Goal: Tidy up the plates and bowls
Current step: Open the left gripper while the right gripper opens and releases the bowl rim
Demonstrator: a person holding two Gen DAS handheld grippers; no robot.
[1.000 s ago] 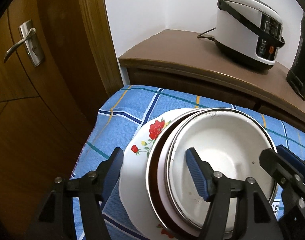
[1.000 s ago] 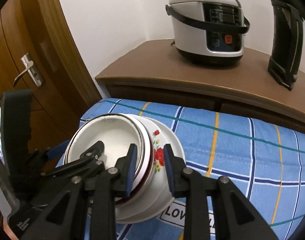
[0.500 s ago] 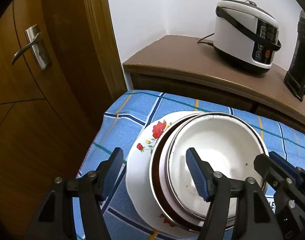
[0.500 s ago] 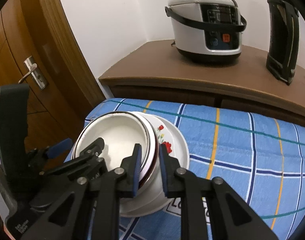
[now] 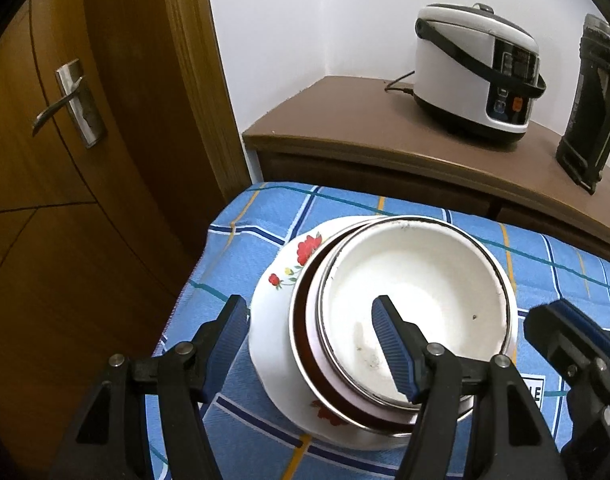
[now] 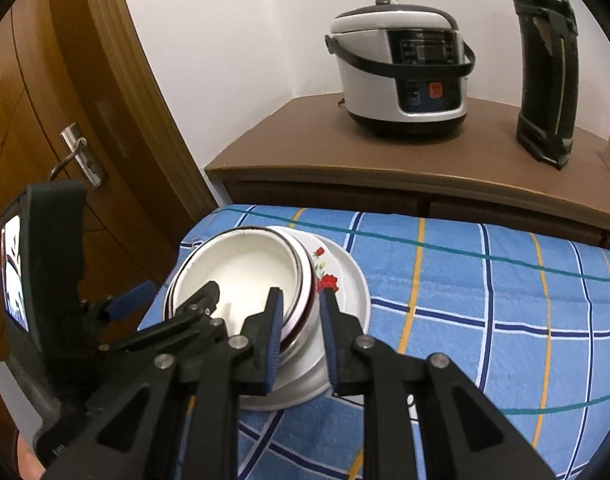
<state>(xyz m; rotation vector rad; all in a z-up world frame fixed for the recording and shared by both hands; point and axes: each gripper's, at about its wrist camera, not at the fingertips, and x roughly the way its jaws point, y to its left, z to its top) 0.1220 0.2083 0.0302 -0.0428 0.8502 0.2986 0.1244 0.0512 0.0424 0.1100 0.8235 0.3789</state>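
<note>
A stack stands at the left end of the blue checked tablecloth (image 5: 265,216): a white enamel bowl (image 5: 417,280) nested in a dark-rimmed bowl (image 5: 301,320), on a white plate with red flowers (image 5: 277,300). It also shows in the right wrist view, bowl (image 6: 241,268) on plate (image 6: 345,276). My left gripper (image 5: 311,336) is open, its fingers on either side of the stack's left rim, held above it. My right gripper (image 6: 301,328) has narrow jaws around the stack's right rim; contact is unclear. It shows in the left wrist view (image 5: 565,332).
A brown cabinet (image 6: 405,168) stands behind the table with a white rice cooker (image 6: 401,76) and a black appliance (image 6: 545,64). A wooden door with a metal handle (image 5: 69,100) is on the left, close to the table's edge.
Both grippers have drawn back and up from the stack, which looks smaller now. The right gripper's jaws narrowed, then stand slightly wider. The stack has not moved.
</note>
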